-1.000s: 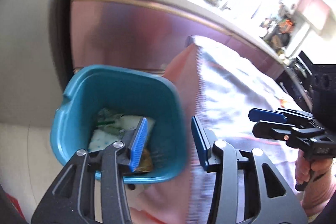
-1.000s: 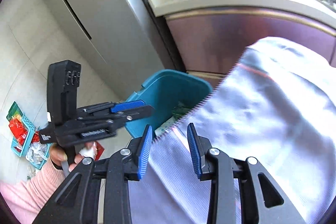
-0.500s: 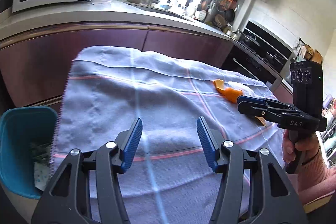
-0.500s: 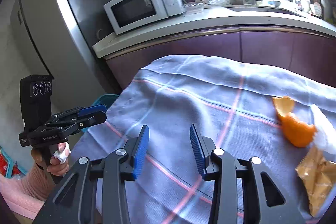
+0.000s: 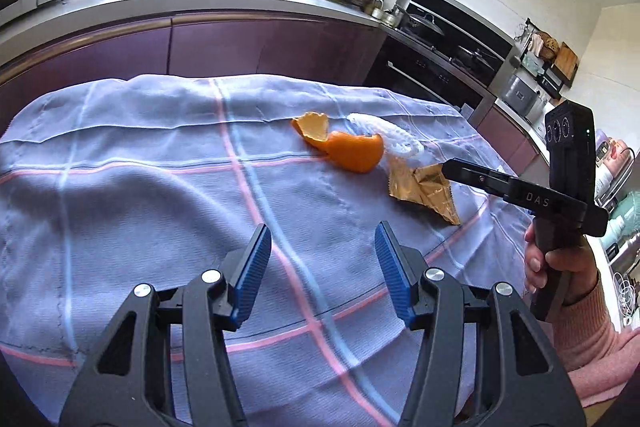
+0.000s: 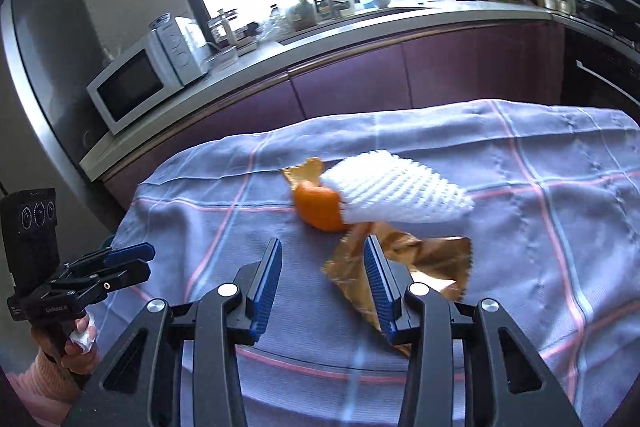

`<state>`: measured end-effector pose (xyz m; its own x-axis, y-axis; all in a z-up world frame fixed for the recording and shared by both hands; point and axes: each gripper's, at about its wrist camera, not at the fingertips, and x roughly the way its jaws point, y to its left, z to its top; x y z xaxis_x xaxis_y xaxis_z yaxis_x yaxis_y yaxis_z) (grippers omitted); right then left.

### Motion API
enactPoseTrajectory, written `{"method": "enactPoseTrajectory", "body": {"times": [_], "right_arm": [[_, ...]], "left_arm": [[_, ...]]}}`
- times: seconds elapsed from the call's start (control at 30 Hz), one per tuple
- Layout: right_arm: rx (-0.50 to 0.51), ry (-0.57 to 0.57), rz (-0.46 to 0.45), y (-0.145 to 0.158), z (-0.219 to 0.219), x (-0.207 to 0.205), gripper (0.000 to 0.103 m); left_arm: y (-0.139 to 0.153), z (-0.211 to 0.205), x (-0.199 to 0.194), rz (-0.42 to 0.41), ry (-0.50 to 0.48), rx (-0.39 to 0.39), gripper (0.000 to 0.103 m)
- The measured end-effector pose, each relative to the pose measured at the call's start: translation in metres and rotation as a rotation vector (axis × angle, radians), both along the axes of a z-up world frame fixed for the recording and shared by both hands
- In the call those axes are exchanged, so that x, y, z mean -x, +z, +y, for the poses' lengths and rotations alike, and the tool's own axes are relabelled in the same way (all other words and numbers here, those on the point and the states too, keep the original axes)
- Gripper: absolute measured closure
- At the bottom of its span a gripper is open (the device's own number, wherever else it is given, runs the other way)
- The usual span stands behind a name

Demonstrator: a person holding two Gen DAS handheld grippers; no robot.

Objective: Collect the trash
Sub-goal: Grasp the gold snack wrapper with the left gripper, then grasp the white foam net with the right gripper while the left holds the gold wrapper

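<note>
both tongs, left and right, gape wide, holding nothing. on the table lie peel, white net and wrapper, touching, right tongs nearest.

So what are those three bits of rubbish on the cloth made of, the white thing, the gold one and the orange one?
The white netted sleeve looks like soft foam mesh, matte, with a raised lattice pattern. The gold wrapper seems to be thin metallised film: shiny, creased, with a zigzag-cut edge. The orange piece is apparently citrus peel, glossy outside with a paler inner side.
</note>
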<state>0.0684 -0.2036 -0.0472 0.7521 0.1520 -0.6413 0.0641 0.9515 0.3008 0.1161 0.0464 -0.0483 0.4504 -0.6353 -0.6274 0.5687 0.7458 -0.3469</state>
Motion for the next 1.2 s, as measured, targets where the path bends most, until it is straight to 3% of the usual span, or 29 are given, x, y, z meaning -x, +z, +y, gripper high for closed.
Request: {"method": "enactPoseTrajectory", "body": {"times": [0.27, 0.47, 0.67, 0.87, 0.93, 1.0, 1.17, 1.2], "right_arm": [[-0.062, -0.103, 0.035, -0.026, -0.051, 0.008, 0.063], [-0.122, -0.063, 0.064, -0.043, -0.060, 0.001, 0.065], [-0.171, 0.002, 0.071, -0.049, -0.057, 0.000, 0.089], [-0.204, 0.067, 0.065, -0.049, -0.048, 0.006, 0.093], [-0.193, 0.081, 0.066, -0.047, -0.043, 0.007, 0.093], [-0.172, 0.089, 0.068, -0.044, -0.040, 0.007, 0.092], [-0.118, 0.047, 0.051, -0.032, -0.041, 0.004, 0.081], [-0.113, 0.039, 0.046, -0.030, -0.042, 0.002, 0.075]], "left_arm": [[-0.004, -0.057, -0.012, 0.031, -0.084, -0.025, 0.050], [-0.017, -0.101, -0.026, 0.083, -0.127, -0.047, 0.050], [-0.037, -0.137, -0.052, 0.181, -0.165, -0.057, 0.050], [-0.047, -0.157, -0.065, 0.232, -0.183, -0.035, 0.050], [-0.047, -0.160, -0.063, 0.245, -0.199, -0.028, 0.073], [-0.050, -0.165, -0.058, 0.247, -0.210, -0.048, 0.084], [-0.047, -0.157, -0.047, 0.247, -0.202, -0.022, 0.090], [-0.044, -0.152, -0.045, 0.243, -0.200, -0.012, 0.090]]}}
